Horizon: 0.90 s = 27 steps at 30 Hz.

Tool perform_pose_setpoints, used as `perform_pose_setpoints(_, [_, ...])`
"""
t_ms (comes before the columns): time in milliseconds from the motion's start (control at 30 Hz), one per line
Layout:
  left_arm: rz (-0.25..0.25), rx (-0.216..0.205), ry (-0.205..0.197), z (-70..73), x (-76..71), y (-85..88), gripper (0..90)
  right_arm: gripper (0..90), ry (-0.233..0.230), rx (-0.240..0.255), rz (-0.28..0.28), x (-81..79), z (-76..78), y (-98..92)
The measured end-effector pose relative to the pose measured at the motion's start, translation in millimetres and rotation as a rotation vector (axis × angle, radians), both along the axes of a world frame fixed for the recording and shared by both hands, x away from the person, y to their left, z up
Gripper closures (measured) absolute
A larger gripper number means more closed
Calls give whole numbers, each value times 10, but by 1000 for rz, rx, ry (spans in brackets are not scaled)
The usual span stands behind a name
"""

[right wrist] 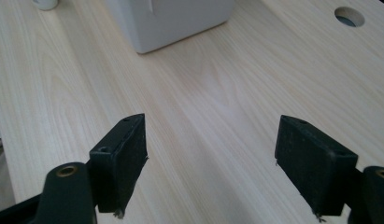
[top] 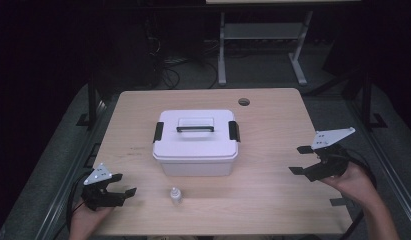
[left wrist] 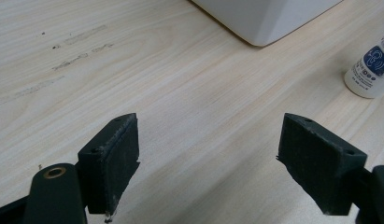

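Both tongs idle, nothing gripped. Left tongs [top: 124, 192] sit low at the near-left corner of the worktop [top: 273, 195], jaws spread wide, empty. Right tongs [top: 300, 161] hover at the right edge, also wide and empty, aimed inward. White lidded box [top: 196, 142] sits mid-worktop, lid on, both black side latches look shut, handle lying flat on top. Small white dropper bottle [top: 176, 195] stands upright just in front of the box, near its front-left corner and apart from it; in the left gripper view the bottle [left wrist: 370, 70] is ahead and off to the right, box corner [left wrist: 262, 21] beyond. Read: start of the job, approach not begun. Bottle is nearest the left tongs, so likely first pick, probably with the box to be opened for it. Next move as I see it: left tongs swing right, line the jaws either side of the bottle body, close gently since it's light and narrow and would tip easily. Right tongs would take the right-hand latch. Room: plenty of bare worktop on both sides of the box and in front; bottle is near the front edge, so don't nudge it toward the person. Cable hole [top: 244, 102] at back right, out of the way.
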<state>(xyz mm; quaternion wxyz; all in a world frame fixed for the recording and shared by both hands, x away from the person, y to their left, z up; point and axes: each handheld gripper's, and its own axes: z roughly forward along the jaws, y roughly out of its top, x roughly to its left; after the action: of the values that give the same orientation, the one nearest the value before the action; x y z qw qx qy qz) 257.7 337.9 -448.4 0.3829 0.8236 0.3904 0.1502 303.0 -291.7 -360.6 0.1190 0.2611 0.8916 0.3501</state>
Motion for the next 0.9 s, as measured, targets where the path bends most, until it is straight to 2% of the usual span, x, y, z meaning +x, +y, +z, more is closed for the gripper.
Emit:
perform_pose_setpoints(200, [4, -5, -2, 3, -2, 11, 201, 249, 1, -24, 36, 92, 162, 107])
perform_pose_setpoints(600, [0, -5, -4, 4, 1, 20, 201, 253, -3, -60, 94, 235, 364, 308])
perform_pose_setpoints(900, [-3, 4, -2, 2, -5, 16, 201, 253, -6, -63, 117, 318, 465, 418])
